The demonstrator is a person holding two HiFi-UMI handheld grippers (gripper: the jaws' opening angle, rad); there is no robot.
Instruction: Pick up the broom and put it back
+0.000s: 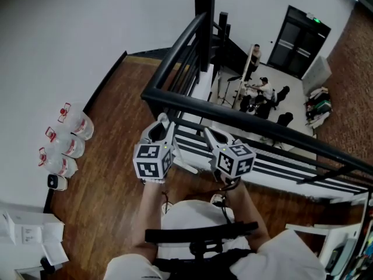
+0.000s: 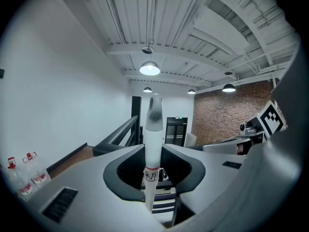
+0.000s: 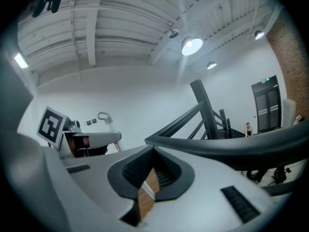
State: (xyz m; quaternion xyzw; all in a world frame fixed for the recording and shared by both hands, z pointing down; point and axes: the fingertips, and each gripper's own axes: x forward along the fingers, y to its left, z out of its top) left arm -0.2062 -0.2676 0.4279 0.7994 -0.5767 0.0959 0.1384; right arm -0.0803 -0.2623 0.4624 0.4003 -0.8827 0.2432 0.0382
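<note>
The broom is only partly visible. Its white handle with a grey end (image 2: 153,144) stands upright between the jaws of my left gripper (image 2: 154,154), which is shut on it. A wood-coloured stretch of the handle (image 3: 146,197) is pinched in my right gripper (image 3: 153,170), also shut. In the head view the left gripper (image 1: 159,123) and right gripper (image 1: 208,133) are held side by side at chest height just before the railing. A short white piece of handle (image 1: 186,167) shows between them. The broom head is hidden.
A black railing (image 1: 233,118) runs right in front of the grippers, with a lower floor and seated people (image 1: 259,92) beyond it. Water bottles (image 1: 67,142) stand along the left wall. White boxes (image 1: 29,232) sit at the lower left and a white chair (image 1: 326,238) at the lower right.
</note>
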